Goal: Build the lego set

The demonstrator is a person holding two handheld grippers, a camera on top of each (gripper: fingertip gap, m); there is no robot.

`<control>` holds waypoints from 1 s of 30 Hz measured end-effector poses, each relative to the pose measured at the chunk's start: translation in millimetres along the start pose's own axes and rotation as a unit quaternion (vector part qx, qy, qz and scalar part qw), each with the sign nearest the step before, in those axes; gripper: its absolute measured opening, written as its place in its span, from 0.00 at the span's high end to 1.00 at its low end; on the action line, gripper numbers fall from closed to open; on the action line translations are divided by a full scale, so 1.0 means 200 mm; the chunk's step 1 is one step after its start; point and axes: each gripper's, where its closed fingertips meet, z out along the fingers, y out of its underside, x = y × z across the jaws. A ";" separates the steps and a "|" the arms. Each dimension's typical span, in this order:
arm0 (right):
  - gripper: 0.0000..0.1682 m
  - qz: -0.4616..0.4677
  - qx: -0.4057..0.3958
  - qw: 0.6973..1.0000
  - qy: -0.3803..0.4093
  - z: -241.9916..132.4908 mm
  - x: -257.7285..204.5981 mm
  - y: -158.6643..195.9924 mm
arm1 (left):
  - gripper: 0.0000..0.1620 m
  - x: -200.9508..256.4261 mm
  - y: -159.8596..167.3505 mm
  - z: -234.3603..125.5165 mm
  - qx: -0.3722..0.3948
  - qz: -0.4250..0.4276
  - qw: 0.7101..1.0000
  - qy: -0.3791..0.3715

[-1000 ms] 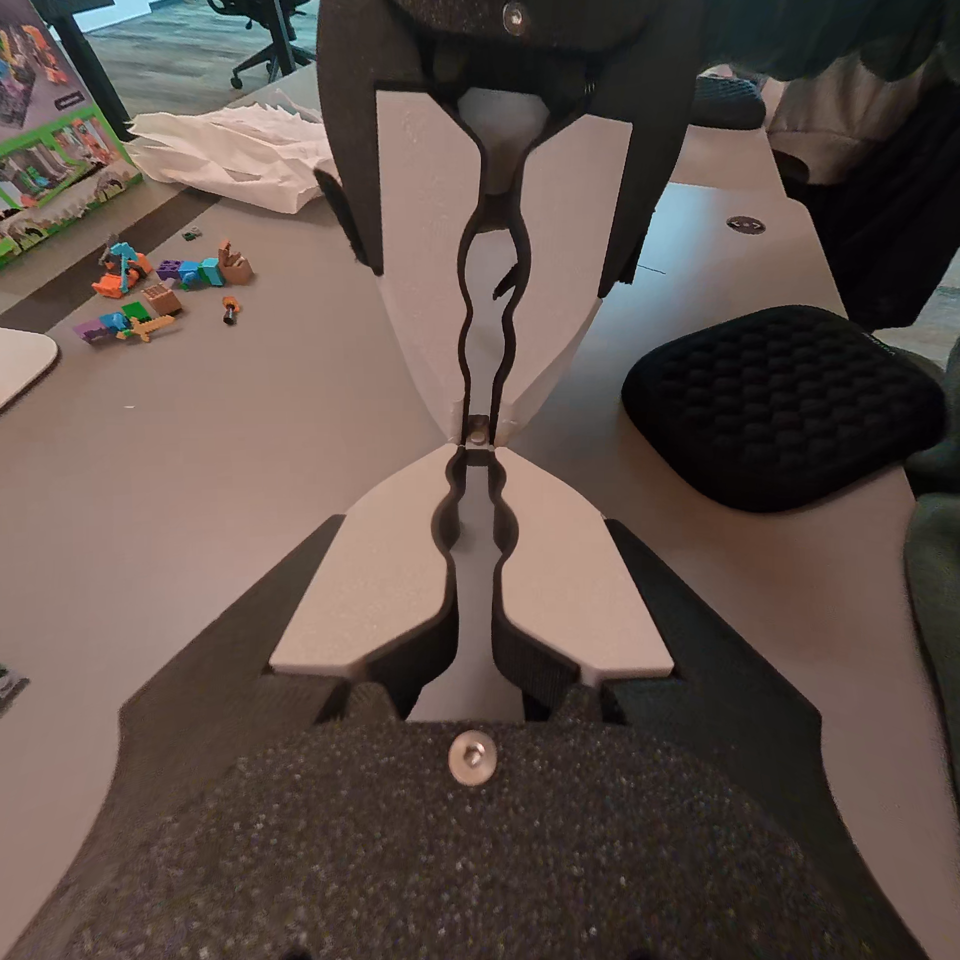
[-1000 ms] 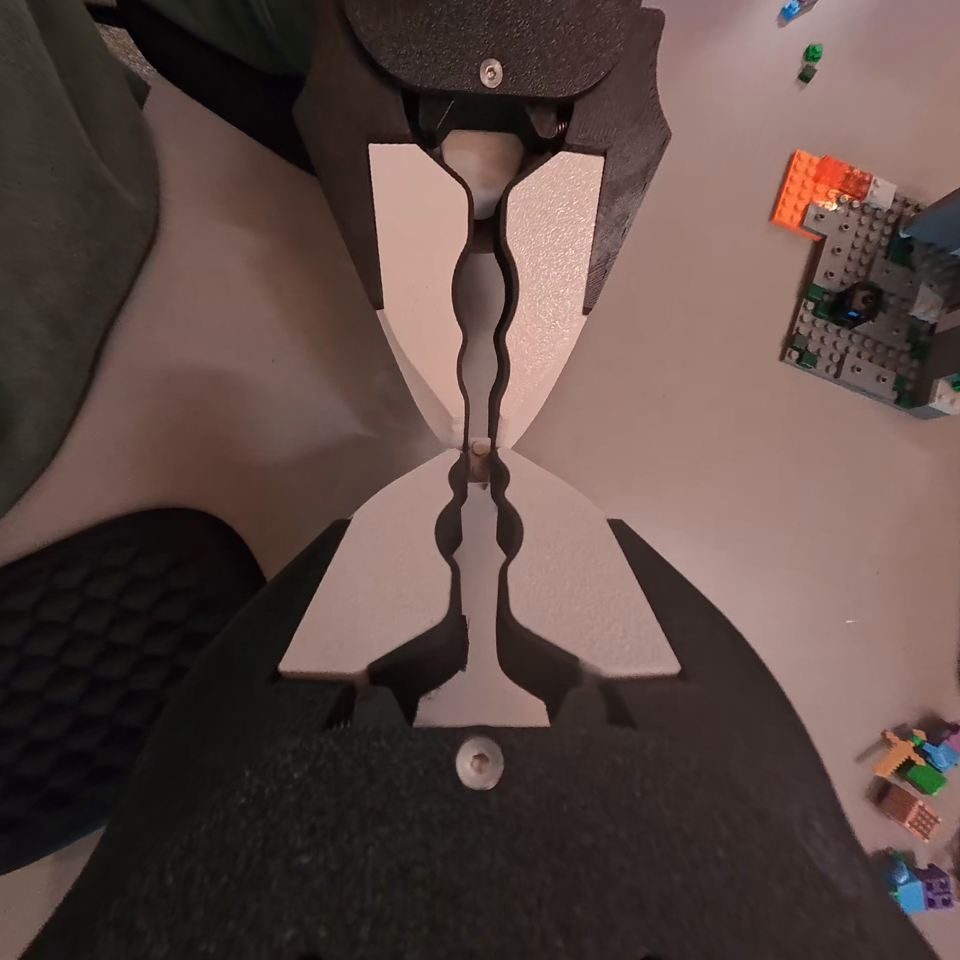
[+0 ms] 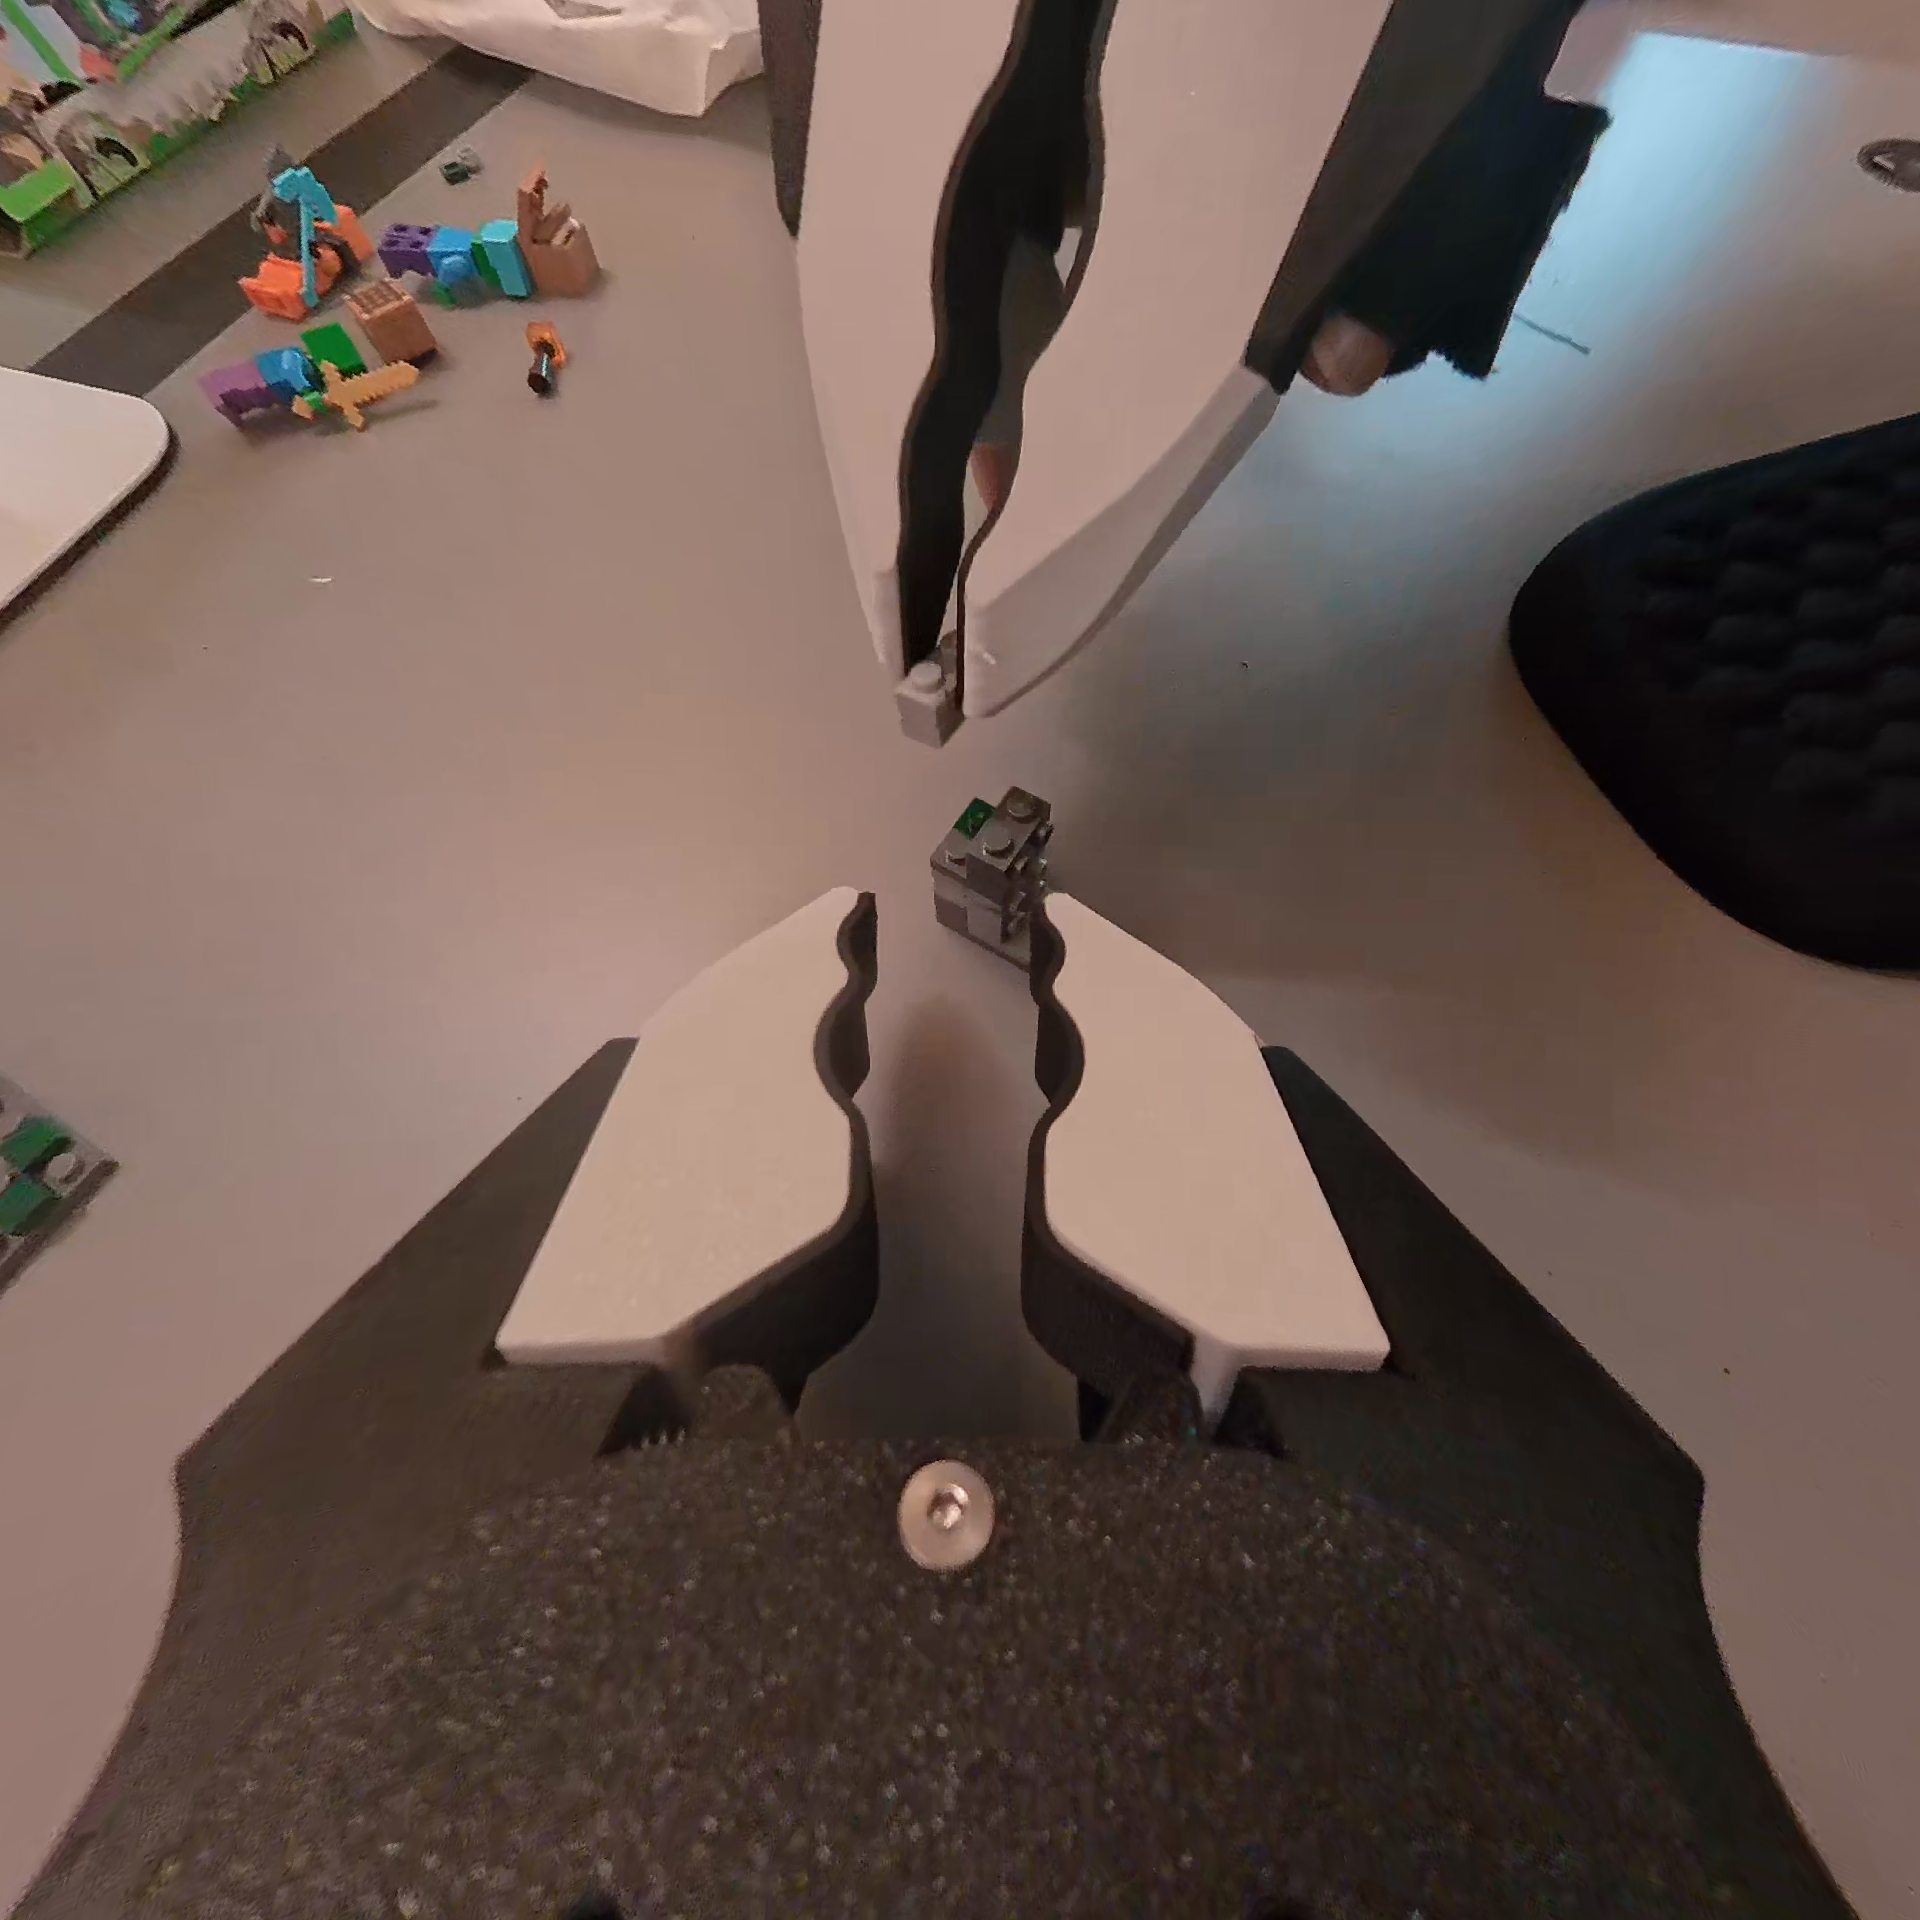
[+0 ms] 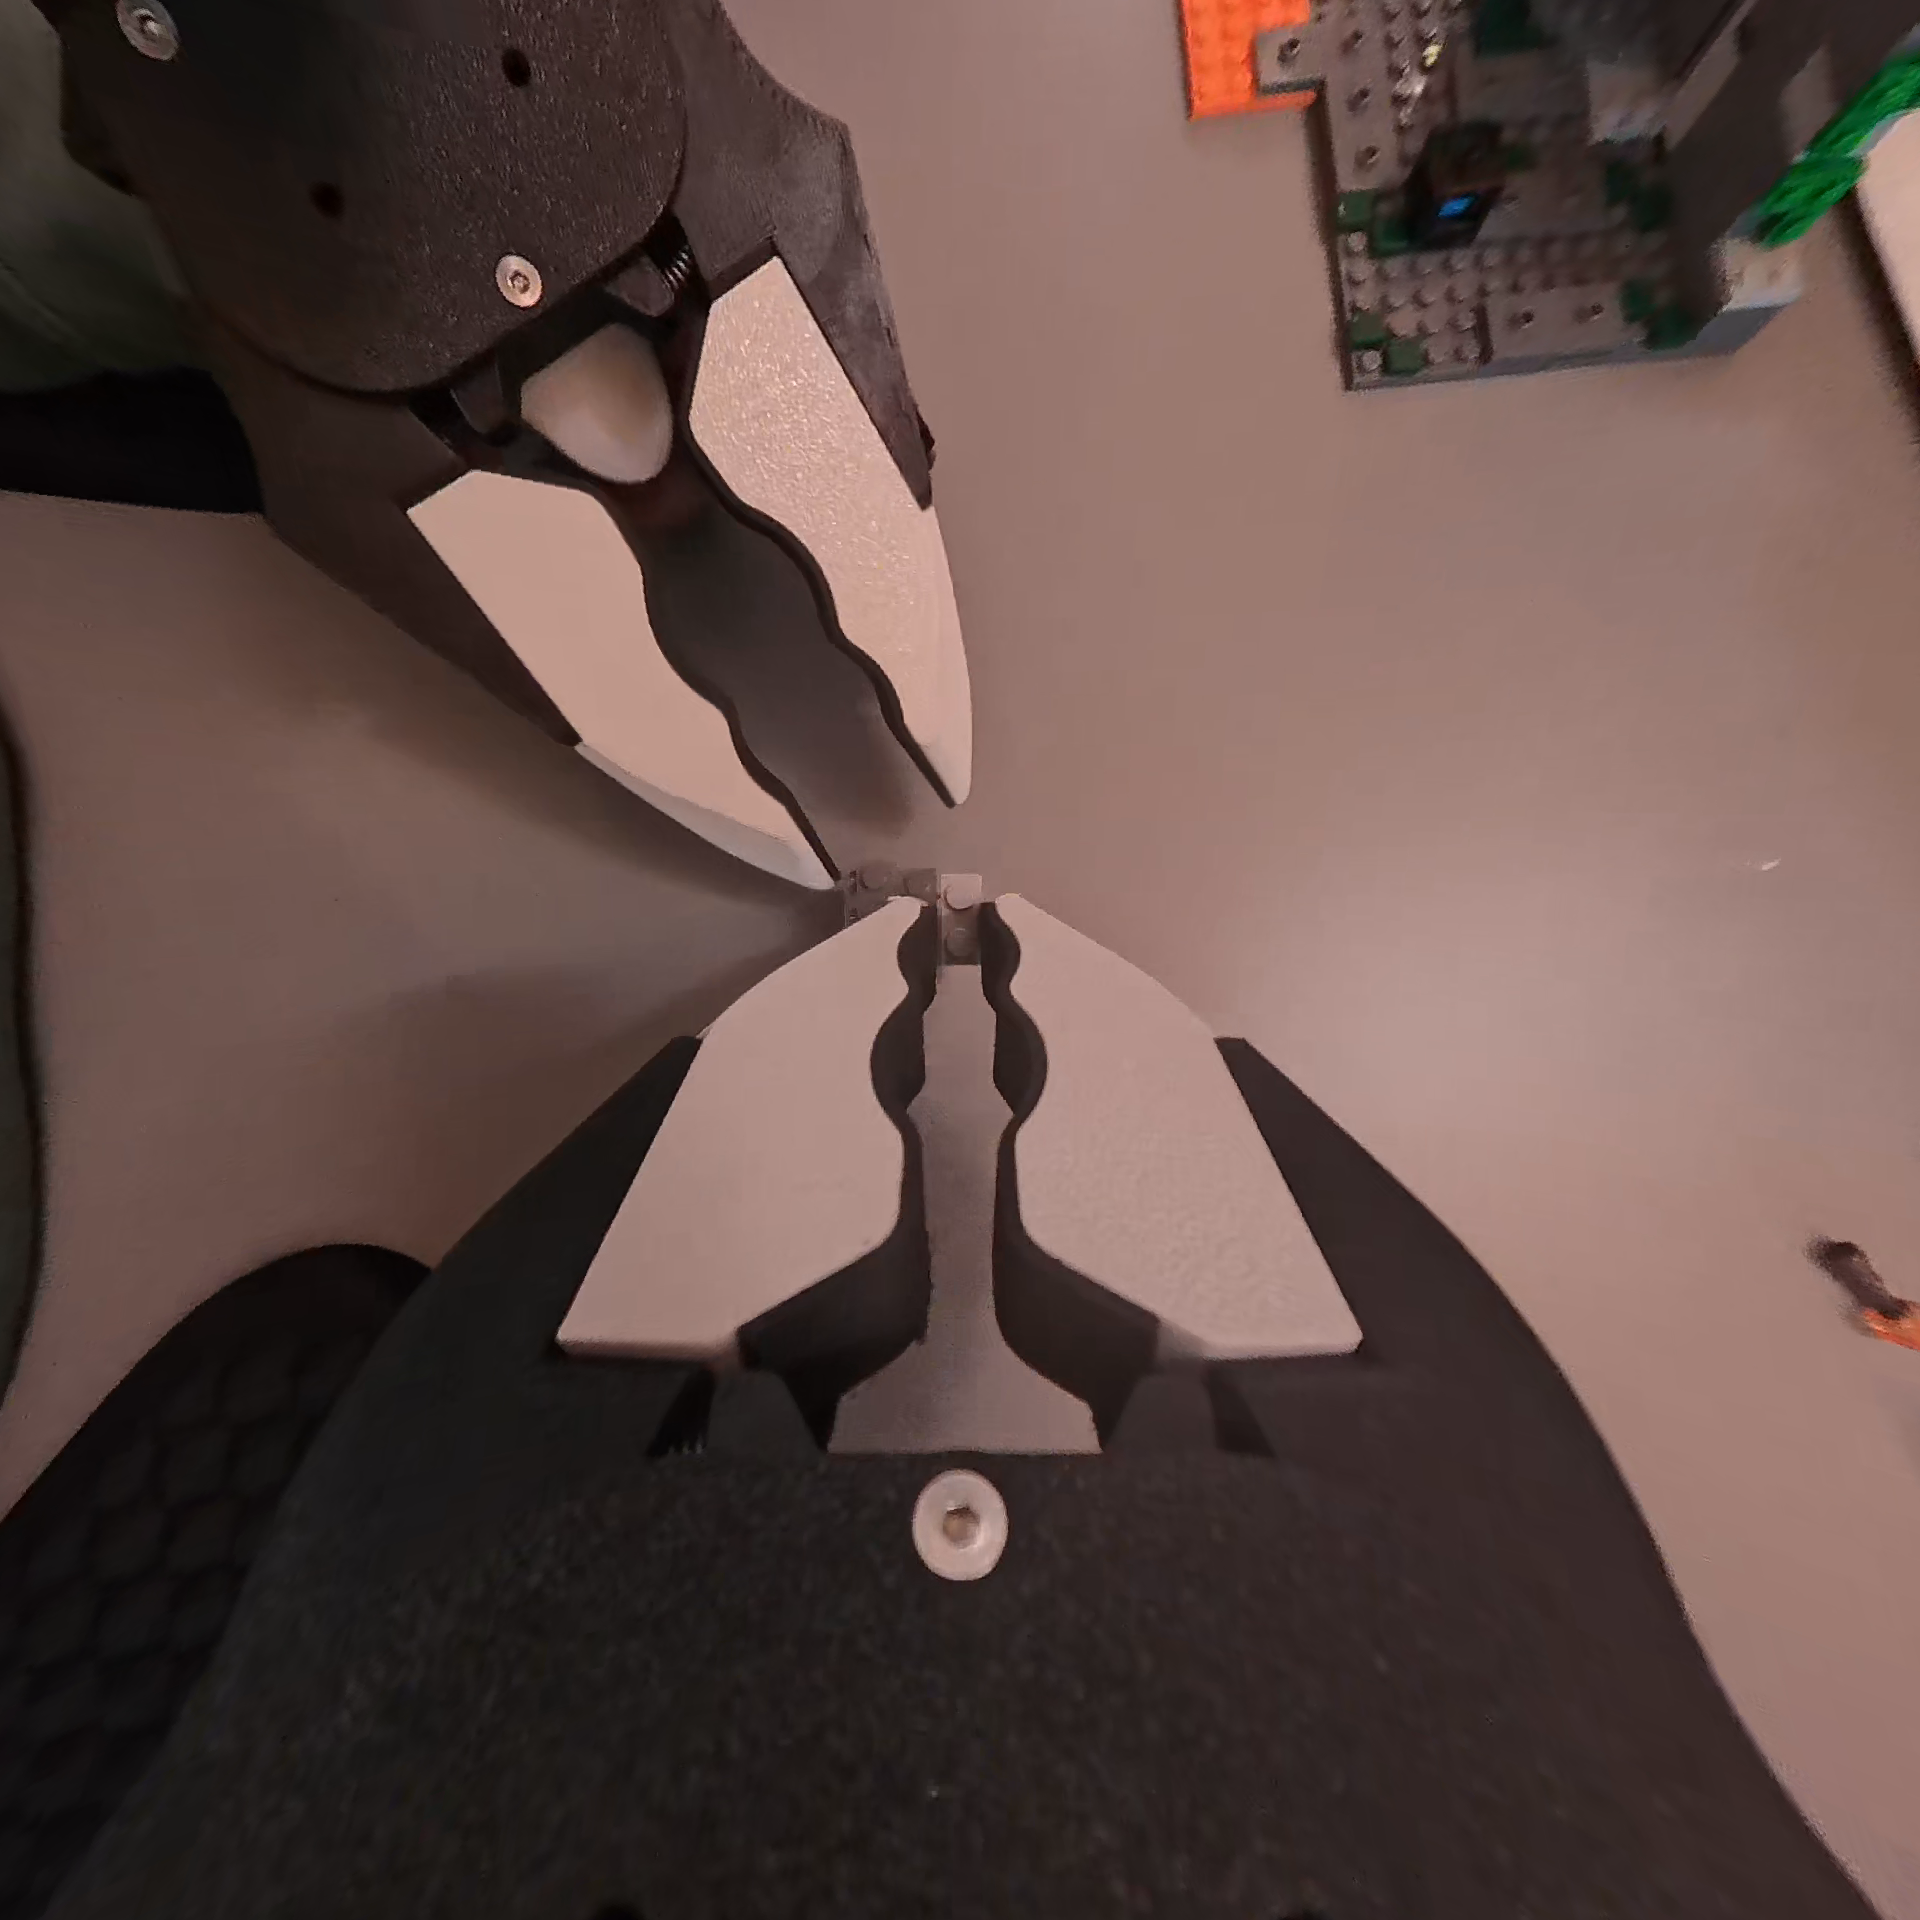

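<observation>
My left gripper [image 3: 956,909] is open and empty. A small dark grey brick stack [image 3: 992,883] with a green tile stands on the table at its tips, against the right finger. My right gripper [image 3: 940,665] comes in from above, shut on a small light grey brick [image 3: 928,701], held just beyond and above the stack. In the right wrist view my right gripper [image 4: 956,914] pinches the light grey brick [image 4: 961,920]. The stack [image 4: 883,888] lies right beside it, at the tip of the open left gripper [image 4: 891,836].
Loose coloured bricks and figures [image 3: 395,301] lie far left, by the set's box [image 3: 125,94] and a white bag [image 3: 582,42]. A black cushion [image 3: 1745,707] lies right. The partly built grey baseplate model [image 4: 1538,208] with an orange plate [image 4: 1236,52] sits far right.
Both grippers were shut tip to tip on a small piece. Now the left has opened, the grey stack rests on the table, and the right has drawn back holding the light grey brick.
</observation>
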 end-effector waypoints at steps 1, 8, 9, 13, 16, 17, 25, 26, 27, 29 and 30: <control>0.96 0.004 -0.003 1.000 -0.003 0.01 0.00 0.01 | 0.83 0.00 0.00 0.00 -0.002 0.002 1.000 0.000; 0.96 0.017 -0.019 0.999 -0.025 0.07 -0.03 0.02 | 0.83 0.00 0.02 0.04 -0.021 0.016 1.000 -0.005; 0.96 0.017 -0.023 0.999 -0.026 0.07 -0.03 0.02 | 0.83 0.01 0.02 0.04 -0.024 0.020 0.999 -0.005; 0.95 0.016 -0.029 0.999 -0.034 0.07 -0.05 0.02 | 0.84 0.01 0.03 0.05 -0.032 0.028 0.999 -0.007; 0.95 0.016 -0.031 0.999 -0.040 0.08 -0.05 0.02 | 0.84 0.01 0.03 0.06 -0.033 0.031 0.999 -0.010; 0.94 0.017 -0.031 0.998 -0.043 0.08 -0.05 0.02 | 0.84 0.01 0.03 0.06 -0.034 0.031 0.999 -0.010; 0.89 0.026 -0.034 0.996 -0.083 0.09 -0.08 0.03 | 0.84 0.00 0.03 0.06 -0.035 0.029 0.999 -0.012; 0.89 0.025 -0.033 0.996 -0.085 0.09 -0.08 0.03 | 0.84 0.00 0.03 0.06 -0.035 0.029 0.999 -0.012; 0.89 0.026 -0.031 0.995 -0.088 0.09 -0.08 0.03 | 0.85 0.00 0.03 0.06 -0.036 0.029 0.999 -0.011; 0.88 0.030 -0.031 0.995 -0.093 0.09 -0.09 0.03 | 0.85 0.01 0.03 0.06 -0.036 0.030 0.999 -0.011; 0.88 0.031 -0.032 0.995 -0.095 0.10 -0.09 0.03 | 0.85 0.01 0.03 0.06 -0.036 0.030 0.999 -0.011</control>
